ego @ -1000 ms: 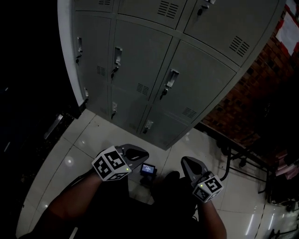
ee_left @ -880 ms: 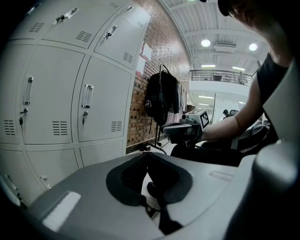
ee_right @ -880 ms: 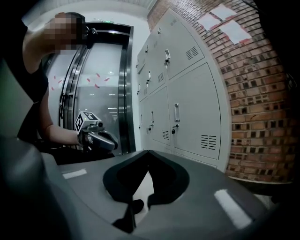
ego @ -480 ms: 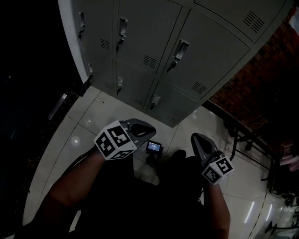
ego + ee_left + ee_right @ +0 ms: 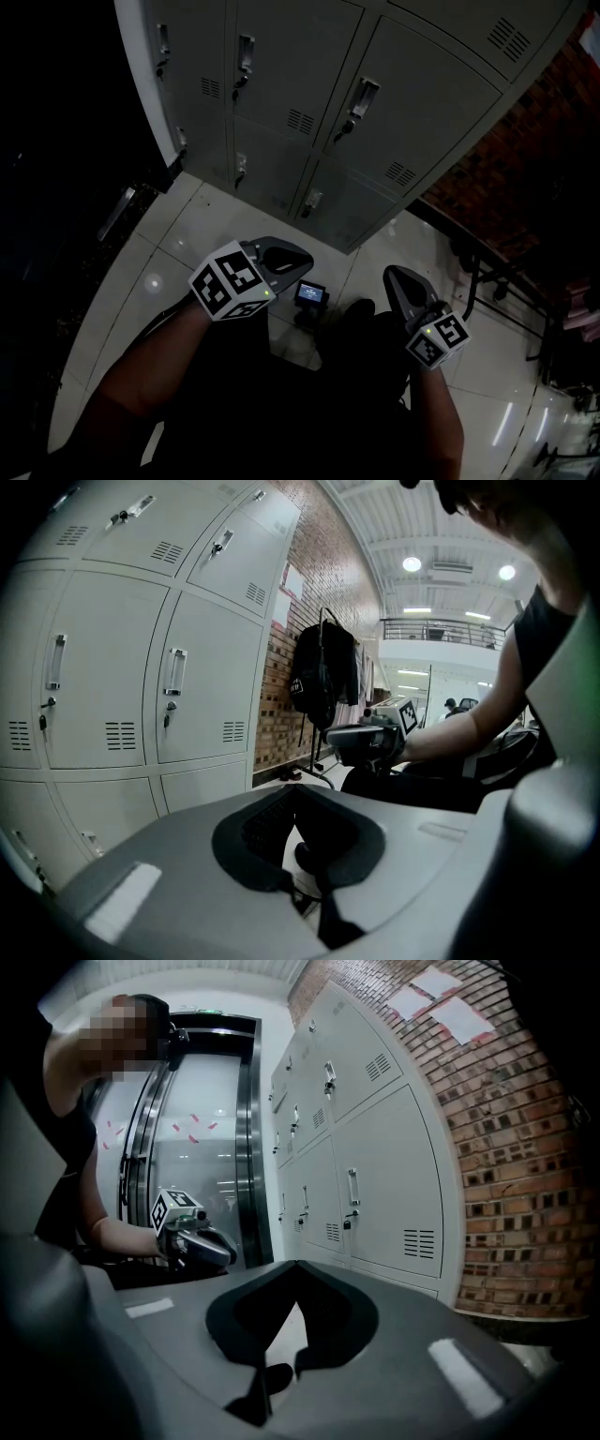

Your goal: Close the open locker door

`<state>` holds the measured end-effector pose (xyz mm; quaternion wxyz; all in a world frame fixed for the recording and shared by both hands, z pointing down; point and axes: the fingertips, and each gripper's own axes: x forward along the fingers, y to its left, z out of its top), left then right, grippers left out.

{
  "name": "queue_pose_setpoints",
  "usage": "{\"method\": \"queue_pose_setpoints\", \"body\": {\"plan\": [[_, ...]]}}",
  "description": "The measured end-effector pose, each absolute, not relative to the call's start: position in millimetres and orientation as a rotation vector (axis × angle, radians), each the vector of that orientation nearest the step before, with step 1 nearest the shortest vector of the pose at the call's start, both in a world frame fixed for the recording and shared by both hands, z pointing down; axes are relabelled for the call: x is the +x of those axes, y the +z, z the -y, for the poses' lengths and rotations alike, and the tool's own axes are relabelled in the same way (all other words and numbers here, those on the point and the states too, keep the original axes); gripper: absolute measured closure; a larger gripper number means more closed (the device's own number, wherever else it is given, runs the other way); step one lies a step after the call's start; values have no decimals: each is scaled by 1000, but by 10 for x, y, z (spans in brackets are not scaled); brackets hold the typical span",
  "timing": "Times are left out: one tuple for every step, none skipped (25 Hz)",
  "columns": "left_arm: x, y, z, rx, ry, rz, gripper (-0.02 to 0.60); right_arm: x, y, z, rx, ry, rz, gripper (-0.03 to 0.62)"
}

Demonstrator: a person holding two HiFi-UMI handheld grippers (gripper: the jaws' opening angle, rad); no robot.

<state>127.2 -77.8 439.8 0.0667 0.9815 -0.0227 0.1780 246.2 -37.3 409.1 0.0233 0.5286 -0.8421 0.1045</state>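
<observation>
Left gripper [image 5: 302, 262] and right gripper [image 5: 393, 276] hover, jaws together.

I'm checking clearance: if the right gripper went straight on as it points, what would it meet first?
Probably the locker bank, at its lower doors near the far end. Nothing shows in between, though depth is unclear.

The lockers [image 5: 309, 84] stand on the floor [image 5: 187, 234] straight ahead. The brick wall [image 5: 506, 187] adjoins them on the right.
</observation>
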Motion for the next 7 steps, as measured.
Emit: {"method": "queue_pose_setpoints", "body": {"plan": [[1273, 4397, 780, 2959, 537, 68, 569, 2462, 4091, 375, 1636, 322, 2607, 592], [1274, 4397, 782, 2959, 537, 69, 569, 2478, 4113, 373, 1634, 315, 2593, 592], [1275, 4398, 785, 2959, 537, 69, 569, 2495, 4137, 371, 1632, 308, 2578, 592], [1275, 4399, 786, 2959, 537, 68, 569, 2503, 4150, 370, 1630, 304, 2570, 592], [1276, 4399, 788, 2960, 537, 68, 569, 2505, 4155, 371, 1629, 302, 2567, 592], [1278, 4399, 790, 2960, 538, 68, 569, 2505, 4157, 371, 1627, 301, 2566, 592], [1280, 4399, 791, 2961, 538, 68, 569, 2503, 4157, 371, 1626, 301, 2566, 592]]}}
